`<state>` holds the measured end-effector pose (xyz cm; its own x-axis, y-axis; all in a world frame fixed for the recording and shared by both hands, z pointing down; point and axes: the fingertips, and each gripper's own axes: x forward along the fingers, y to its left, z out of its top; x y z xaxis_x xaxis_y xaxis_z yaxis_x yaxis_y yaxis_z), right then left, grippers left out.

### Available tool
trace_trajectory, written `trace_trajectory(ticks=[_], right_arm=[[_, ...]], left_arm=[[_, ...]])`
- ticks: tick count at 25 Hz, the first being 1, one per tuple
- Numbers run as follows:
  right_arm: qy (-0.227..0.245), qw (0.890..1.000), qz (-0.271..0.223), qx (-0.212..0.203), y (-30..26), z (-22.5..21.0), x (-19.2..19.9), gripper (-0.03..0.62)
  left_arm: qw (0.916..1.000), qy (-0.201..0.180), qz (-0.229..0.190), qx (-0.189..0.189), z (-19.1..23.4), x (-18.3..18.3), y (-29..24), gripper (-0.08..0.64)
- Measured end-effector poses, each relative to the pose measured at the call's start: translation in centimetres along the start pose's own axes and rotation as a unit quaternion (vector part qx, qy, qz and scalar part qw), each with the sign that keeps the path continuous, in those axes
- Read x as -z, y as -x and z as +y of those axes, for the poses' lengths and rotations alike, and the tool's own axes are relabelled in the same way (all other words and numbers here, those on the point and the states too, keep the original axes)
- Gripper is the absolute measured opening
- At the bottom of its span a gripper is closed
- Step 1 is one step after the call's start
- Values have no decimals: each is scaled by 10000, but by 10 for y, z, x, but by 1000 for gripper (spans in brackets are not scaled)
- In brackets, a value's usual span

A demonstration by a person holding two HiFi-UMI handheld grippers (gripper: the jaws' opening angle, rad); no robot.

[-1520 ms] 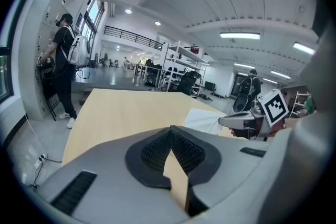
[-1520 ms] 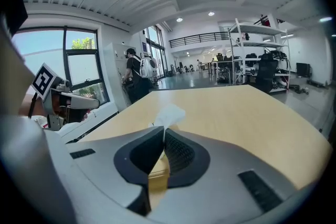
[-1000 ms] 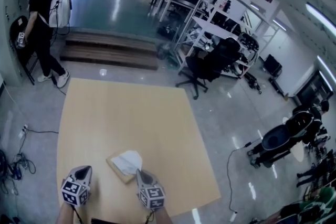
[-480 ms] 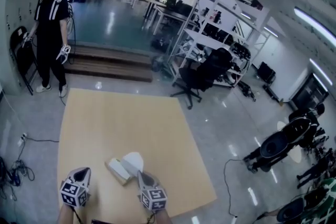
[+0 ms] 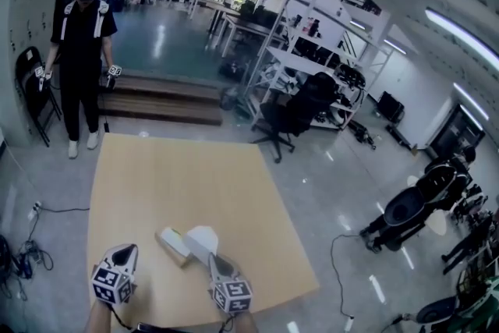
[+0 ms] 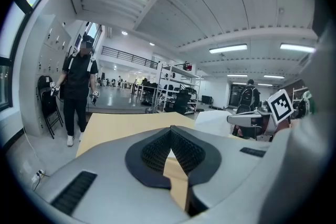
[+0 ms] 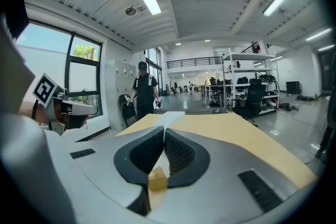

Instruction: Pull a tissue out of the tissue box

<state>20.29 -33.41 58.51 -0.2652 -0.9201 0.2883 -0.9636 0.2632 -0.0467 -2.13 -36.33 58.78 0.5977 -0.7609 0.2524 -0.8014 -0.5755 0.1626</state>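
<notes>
My right tool [image 5: 212,260] pinches the thin white tissue [image 5: 203,238]; my left tool [image 5: 125,251] is closed, empty. Pull slowly, or the tan cardboard box [image 5: 173,243] lifts.

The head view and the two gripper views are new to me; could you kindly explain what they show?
No robot here: a person holds a two-jaw gripper in each hand. The head view looks down from the person's head at a light wooden table; the other two cameras ride on the grippers and look along their jaws. On the table lies a flat tan tissue box. The right gripper is shut on a white tissue sticking out of it. The left gripper is shut, with nothing in it. The marker cubes belong to the grippers.
</notes>
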Motion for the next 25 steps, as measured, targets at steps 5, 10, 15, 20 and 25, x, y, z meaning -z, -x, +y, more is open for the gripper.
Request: trace_trajectory(ticks=[5,10,15,20,25], right_arm=[[-60,9999,-59,116,24,0,3,6],[-89,9997,-135,183,52,0,12,6],[-36,9995,-200,254,79,3,11,6],[-24,9991,-286,305,98,17,16,6],[-53,9990,-320,309,119,24,25,6]], left_arm=[[9999,-62,-48,71,-12,-4,10,8],[9997,-167,-83,133,-29,0,23,8],[9996,-225,-89,177,-47,-1,39,8],[9994,-246,-144,208,-52,3,58,8],[9991,-299,-191,246,-66,8,76,8]])
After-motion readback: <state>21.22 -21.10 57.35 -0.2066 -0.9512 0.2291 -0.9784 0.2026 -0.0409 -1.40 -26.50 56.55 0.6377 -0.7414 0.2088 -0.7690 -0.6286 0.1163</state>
